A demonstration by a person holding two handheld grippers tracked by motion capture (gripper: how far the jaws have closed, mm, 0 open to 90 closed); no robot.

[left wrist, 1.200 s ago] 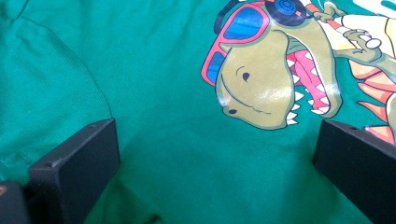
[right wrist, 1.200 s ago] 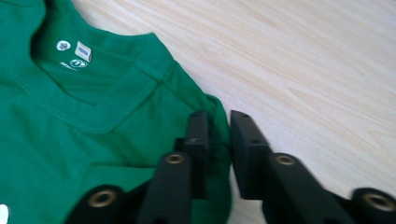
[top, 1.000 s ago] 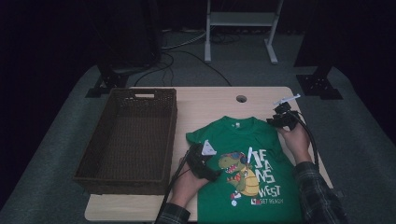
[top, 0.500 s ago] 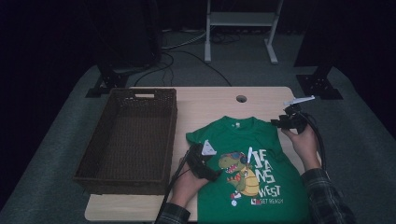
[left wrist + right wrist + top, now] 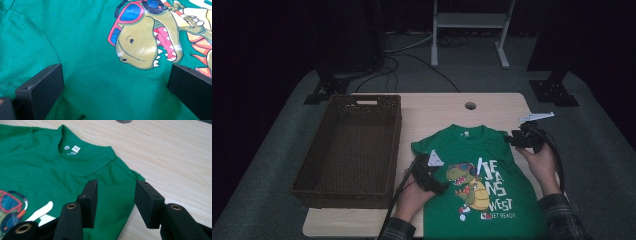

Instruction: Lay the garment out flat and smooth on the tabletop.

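The green dinosaur T-shirt [image 5: 482, 180] lies flat on the wooden table [image 5: 492, 107] beside the wicker basket [image 5: 352, 145]. The right gripper [image 5: 116, 200] has drawn outward off the right shoulder, jaws partly apart and empty after opening a little. The left gripper [image 5: 112, 82], wide open, rests on the chest print, so that fold looks unstarted.

L gripper [image 5: 430, 172] jaws wide; R gripper [image 5: 512, 139] half-open, just been opening.
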